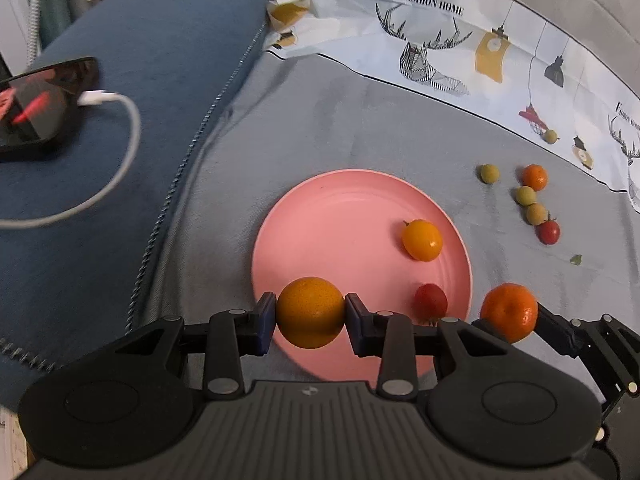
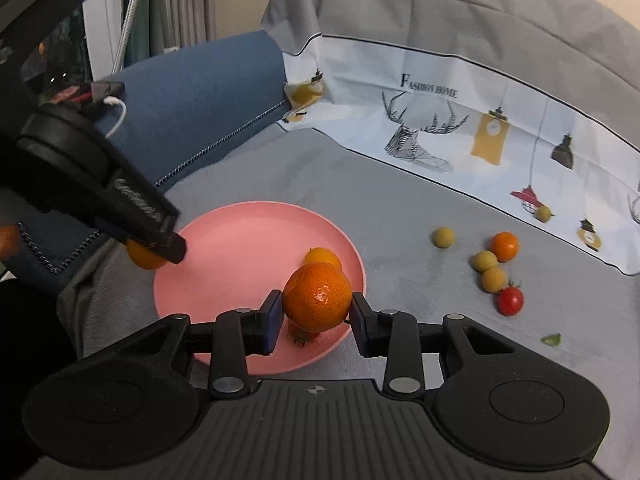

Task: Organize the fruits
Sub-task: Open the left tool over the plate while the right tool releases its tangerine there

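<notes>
The left gripper (image 1: 310,314) has its fingers clamped on a pale orange (image 1: 310,312) over the near rim of the pink plate (image 1: 340,216); the right gripper's (image 2: 316,316) fingers squeeze a deep-orange mandarin (image 2: 317,297), above a red tomato (image 2: 304,334) on the plate

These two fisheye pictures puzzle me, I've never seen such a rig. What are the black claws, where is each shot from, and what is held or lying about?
Each claw is a hand-held two-finger gripper with a camera looking along its fingers. The left gripper is shut on a yellow-orange citrus above the pink plate. The right gripper clamps a deeper orange mandarin over the plate's other edge. On the plate lie a yellow tomato and a red tomato. On the grey cloth beyond sit small greenish fruits, another small orange and a red cherry tomato. A phone charges at left.
</notes>
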The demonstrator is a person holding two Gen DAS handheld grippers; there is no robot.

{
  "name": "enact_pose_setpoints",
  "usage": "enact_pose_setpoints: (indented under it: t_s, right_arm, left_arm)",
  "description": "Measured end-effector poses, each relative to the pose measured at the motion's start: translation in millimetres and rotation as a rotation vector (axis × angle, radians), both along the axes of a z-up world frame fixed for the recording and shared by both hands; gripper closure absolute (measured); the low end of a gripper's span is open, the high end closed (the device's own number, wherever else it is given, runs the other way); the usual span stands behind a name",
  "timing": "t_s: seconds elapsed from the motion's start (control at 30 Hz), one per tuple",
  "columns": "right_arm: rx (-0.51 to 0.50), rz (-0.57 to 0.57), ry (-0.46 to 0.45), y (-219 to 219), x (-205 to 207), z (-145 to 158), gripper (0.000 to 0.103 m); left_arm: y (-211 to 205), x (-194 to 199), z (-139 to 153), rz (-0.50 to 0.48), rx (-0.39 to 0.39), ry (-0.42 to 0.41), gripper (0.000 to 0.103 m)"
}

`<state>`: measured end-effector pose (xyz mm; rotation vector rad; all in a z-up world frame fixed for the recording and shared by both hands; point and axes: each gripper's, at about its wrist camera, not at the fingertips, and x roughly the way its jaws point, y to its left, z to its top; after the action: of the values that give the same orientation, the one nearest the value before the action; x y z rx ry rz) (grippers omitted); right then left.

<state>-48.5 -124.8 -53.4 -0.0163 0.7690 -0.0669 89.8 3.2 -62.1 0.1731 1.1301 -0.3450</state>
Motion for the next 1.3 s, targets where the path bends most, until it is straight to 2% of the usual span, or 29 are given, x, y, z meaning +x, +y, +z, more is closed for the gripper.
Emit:
enact_pose_setpoints:
  t_s: [0.5,0.8,0.83,0.87,0.9,0.93,1.03,1.13,1.3]
  right_arm:
    - [-0.019,0.135,0.051,6.2,34.1,-25.1,0.066]
    - [-0.036,0.163,0.068,6.8,44.2,-32.9,0.066]
    - [-0.039,0.166,0.068,7.1,46.2,-33.8,0.065]
    - [-0.042,0.173,0.065,7.7,47.5,-34.2,0.065]
    - [-0.043,0.182,0.061,8.6,48.5,-34.6,0.064]
    - [-0.045,0.192,0.057,9.9,47.7,-34.6,0.056]
    - [-0.079,0.223,0.033,15.3,46.6,-31.5,0.034]
    - [-0.099,0.229,0.027,19.8,38.6,-27.3,0.029]
    - [-0.048,0.153,0.070,14.8,14.2,-15.7,0.024]
  left_arm:
    - [-14.0,34.9,-36.9,-0.010,0.045,0.025,0.062]
    - [-21.3,42.7,-41.6,-0.030,0.051,0.019,0.061]
    - [-21.6,43.4,-40.4,-0.033,0.048,0.010,0.051]
    - [-21.7,43.4,-38.3,-0.039,0.042,-0.003,0.029]
    - [-21.7,42.7,-35.0,-0.047,0.033,-0.026,0.016]
    - [-21.8,41.2,-31.4,-0.048,0.032,-0.054,0.000]
    - [-20.5,33.4,-22.3,-0.066,0.036,-0.118,0.000]
    - [-17.0,23.9,-19.4,-0.089,0.050,-0.108,0.000]
    - [0.9,-8.7,-5.8,-0.088,0.051,-0.137,0.000]
